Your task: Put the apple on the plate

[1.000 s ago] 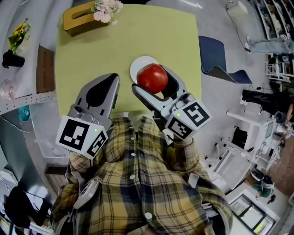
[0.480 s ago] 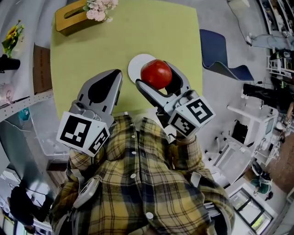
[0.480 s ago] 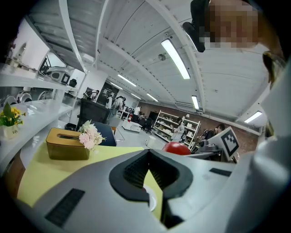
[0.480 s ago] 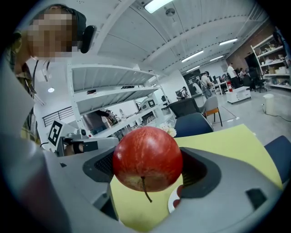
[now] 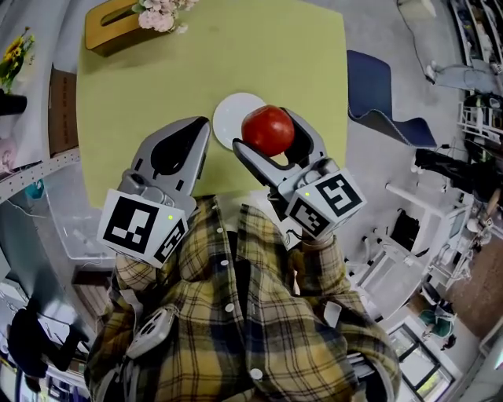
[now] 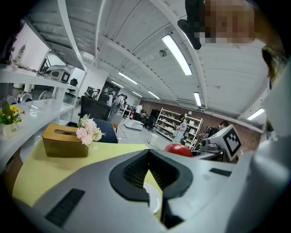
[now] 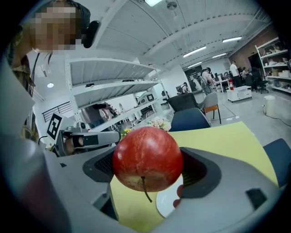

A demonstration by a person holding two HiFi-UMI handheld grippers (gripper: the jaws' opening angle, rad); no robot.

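My right gripper (image 5: 267, 135) is shut on a red apple (image 5: 268, 129) and holds it in the air over the near edge of the yellow-green table (image 5: 157, 71). A small white plate (image 5: 229, 118) lies on the table just left of and below the apple, which hides part of it. In the right gripper view the apple (image 7: 148, 158) fills the jaws, stem down, with the plate (image 7: 166, 203) beneath. My left gripper (image 5: 198, 129) hovers to the plate's left, shut and empty. Past its jaws the left gripper view shows the plate (image 6: 153, 201) and the apple (image 6: 178, 149).
A wooden tissue box (image 5: 116, 17) with pink flowers (image 5: 159, 14) stands at the table's far left corner. A blue chair (image 5: 379, 96) is right of the table. White shelving (image 5: 23, 177) and a clear bin (image 5: 59, 228) sit to the left.
The right gripper and apple have shifted slightly right of the plate, so more of the plate shows. The left gripper has stayed where it was.
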